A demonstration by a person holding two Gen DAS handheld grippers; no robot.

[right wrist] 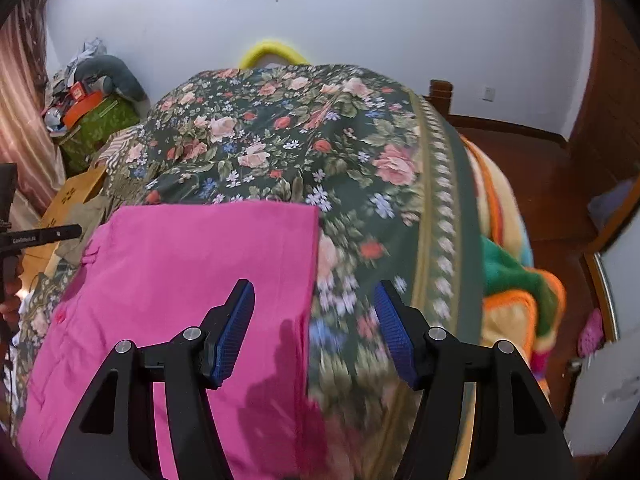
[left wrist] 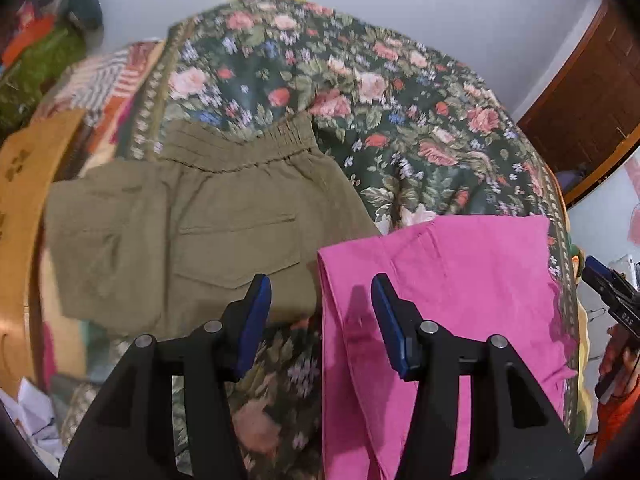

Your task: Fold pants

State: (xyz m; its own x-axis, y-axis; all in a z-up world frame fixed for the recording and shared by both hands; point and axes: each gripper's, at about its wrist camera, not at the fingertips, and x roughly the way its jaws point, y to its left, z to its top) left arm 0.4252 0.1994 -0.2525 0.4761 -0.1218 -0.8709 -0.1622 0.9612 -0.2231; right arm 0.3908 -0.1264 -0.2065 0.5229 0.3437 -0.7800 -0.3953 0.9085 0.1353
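Pink pants (left wrist: 448, 280) lie folded flat on a floral bedspread (left wrist: 360, 92); they also show in the right wrist view (right wrist: 192, 272). Olive pants (left wrist: 192, 224) lie folded to their left, waistband away from me. My left gripper (left wrist: 320, 292) is open and empty, above the gap between the olive pants and the pink pants' left edge. My right gripper (right wrist: 314, 300) is open and empty, above the pink pants' right edge. The right gripper's tip (left wrist: 608, 284) shows at the far right of the left wrist view.
The floral bedspread (right wrist: 320, 140) covers the bed. A cardboard box (left wrist: 24, 200) and piled clutter (right wrist: 92, 104) sit to the left. A striped blanket (right wrist: 512, 280) hangs off the bed's right side, above a wooden floor (right wrist: 560, 184).
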